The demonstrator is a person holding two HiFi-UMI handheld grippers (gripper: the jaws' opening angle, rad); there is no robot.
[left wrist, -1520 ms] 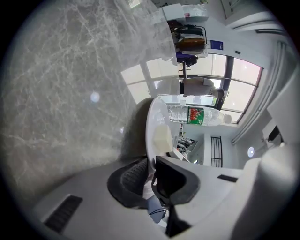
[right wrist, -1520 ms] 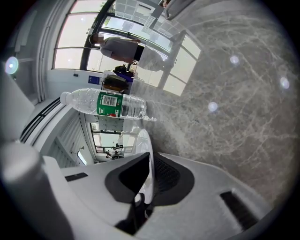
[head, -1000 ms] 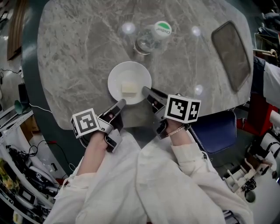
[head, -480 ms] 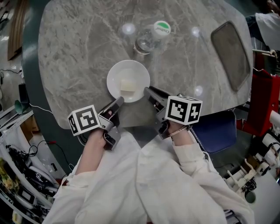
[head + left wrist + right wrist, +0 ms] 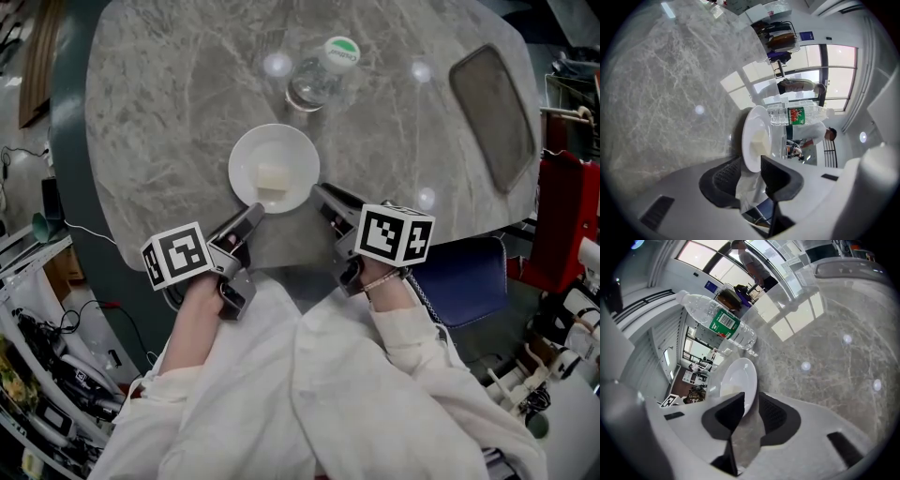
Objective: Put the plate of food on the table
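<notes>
- Closest in are the person's white sleeves (image 5: 309,394), soft and creased, on the near side of the plate.
- The left claw (image 5: 253,216) is grey plastic with black ribbed pads. It carries a cube (image 5: 178,255) of black and white squares. It reaches the plate's near-left rim, and its two jaws pinch that rim between them.
- The right claw (image 5: 322,195) is made the same way, with its own square-marked cube (image 5: 394,232). It pinches the plate's near-right rim, and its jaws stand close together.
- The plate (image 5: 251,150) is round, white, smooth and shallow. It is over the near part of the surface (image 5: 169,112), close to the edge. The surface is shiny grey stone with pale veins. I cannot tell if the plate's bottom touches the stone.
- The food (image 5: 273,176) is a small pale block with flat sides, lying near the middle of the plate.
- Just past the plate's far rim stands a clear, ridged plastic bottle (image 5: 314,82), upright and not touching the plate. It has a green cap (image 5: 341,52) and a green label.
- Far off to the plate's right lies a dark flat pad (image 5: 494,103) with rounded corners.
- Compared with a second ago, the plate, the bottle and both claws sit a little higher in the head view, all shifted together. The gap from plate to bottle looks the same. Both claws grip the same spots on the rim as before.
</notes>
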